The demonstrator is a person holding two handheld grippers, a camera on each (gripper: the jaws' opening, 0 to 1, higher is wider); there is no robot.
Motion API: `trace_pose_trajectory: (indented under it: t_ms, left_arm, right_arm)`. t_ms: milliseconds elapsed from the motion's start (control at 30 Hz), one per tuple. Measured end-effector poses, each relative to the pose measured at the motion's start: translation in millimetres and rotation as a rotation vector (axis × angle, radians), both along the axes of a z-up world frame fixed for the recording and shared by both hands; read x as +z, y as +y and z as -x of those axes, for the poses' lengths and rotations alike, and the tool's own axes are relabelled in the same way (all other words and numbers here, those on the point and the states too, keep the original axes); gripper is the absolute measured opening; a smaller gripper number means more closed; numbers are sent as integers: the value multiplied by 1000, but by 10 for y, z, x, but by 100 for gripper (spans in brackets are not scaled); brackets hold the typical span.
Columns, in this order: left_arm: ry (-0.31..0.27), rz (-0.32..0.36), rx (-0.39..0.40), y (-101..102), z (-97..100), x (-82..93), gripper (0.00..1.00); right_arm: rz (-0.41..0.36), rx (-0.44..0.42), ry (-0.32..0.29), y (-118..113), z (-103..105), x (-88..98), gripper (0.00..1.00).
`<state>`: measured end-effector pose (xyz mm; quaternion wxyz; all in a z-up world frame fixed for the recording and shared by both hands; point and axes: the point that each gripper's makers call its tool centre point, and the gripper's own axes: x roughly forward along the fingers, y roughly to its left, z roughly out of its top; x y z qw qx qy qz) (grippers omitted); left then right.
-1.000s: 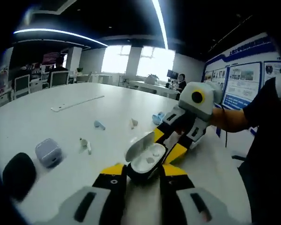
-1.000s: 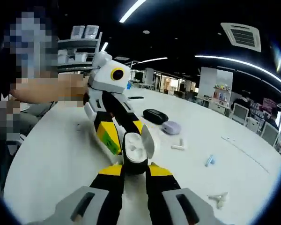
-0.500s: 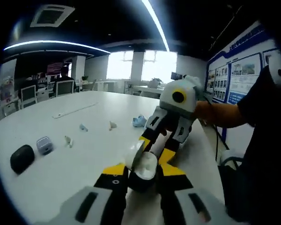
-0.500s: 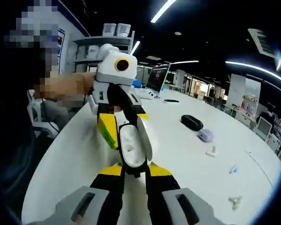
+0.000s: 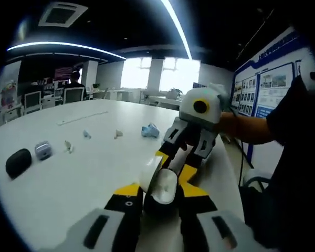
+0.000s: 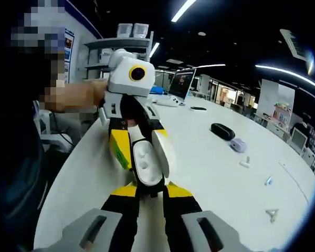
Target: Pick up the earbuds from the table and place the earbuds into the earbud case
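Observation:
A white earbud case [image 5: 163, 185] with its lid open is held up above the white table [image 5: 84, 173]. My left gripper [image 5: 160, 195] is shut on its lower end. My right gripper [image 5: 174, 167] comes in from the right and clamps the same case from the far side. In the right gripper view the case [image 6: 146, 164] stands upright between my right gripper [image 6: 149, 190] and the left gripper [image 6: 139, 152] beyond it. Loose earbuds lie far off on the table: a white one [image 5: 68, 146], a blue one [image 5: 86, 134] and another white one [image 5: 117, 134].
A purple case [image 5: 42, 150] and a black case [image 5: 18, 161] lie at the table's left. A blue object [image 5: 149, 129] rests near the middle. A person's forearm [image 5: 247, 128] holds the right gripper. Desks and chairs stand beyond the table.
Both grippers have lifted the case higher off the table and tilted it more upright. The table items now look smaller and farther away.

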<state>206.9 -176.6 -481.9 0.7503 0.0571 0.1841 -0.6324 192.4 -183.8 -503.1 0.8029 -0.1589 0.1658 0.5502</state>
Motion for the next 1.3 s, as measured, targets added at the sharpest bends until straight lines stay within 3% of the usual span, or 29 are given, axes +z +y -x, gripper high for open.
trace_pose_trajectory:
  t_ms: [500,1300]
  left_arm:
    - [23,-14,-1,33,-24,-130,32]
    - [19,-13,0,54,30,-134,35]
  right_arm:
    - [-30,-39,6,-32,-63,46,20]
    - [-44,-36,19,-10,-1,3,27]
